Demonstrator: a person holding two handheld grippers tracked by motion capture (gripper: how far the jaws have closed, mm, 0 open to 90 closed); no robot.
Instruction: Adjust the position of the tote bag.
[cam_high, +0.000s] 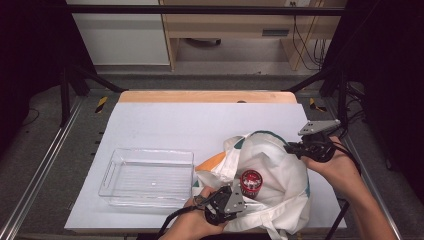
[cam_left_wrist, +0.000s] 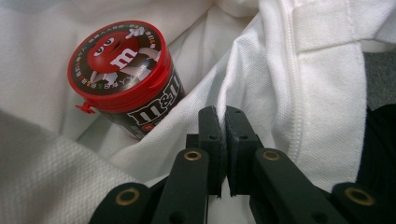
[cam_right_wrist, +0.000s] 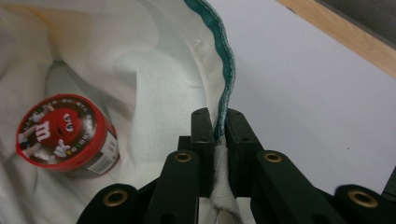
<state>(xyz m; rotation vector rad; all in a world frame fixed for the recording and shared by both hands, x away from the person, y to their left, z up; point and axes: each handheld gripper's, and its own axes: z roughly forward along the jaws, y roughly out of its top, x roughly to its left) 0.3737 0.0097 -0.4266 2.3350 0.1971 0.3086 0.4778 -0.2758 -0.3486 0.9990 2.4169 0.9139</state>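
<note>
High view puts the white cloth bag (cam_high: 280, 170) at the near right of the white table cover (cam_high: 165, 125), with the left gripper (cam_high: 227, 200) at its near edge and the right gripper (cam_high: 305, 147) at its far right rim. Left gripper view shows that gripper's jaws closed tight on a fold of the bag's white fabric (cam_left_wrist: 243, 79) at the opening. Right gripper view shows its jaws clamped on the bag's green-stitched rim (cam_right_wrist: 223, 93), cloth squeezed between the pads. Inside the bag lies a small tub (cam_left_wrist: 123, 77) with a red lid; its dark side reads "m&m's" and the lid bears a red candy character with a white "m". A clear plastic tray (cam_high: 147, 176) sits to the bag's left.
</note>
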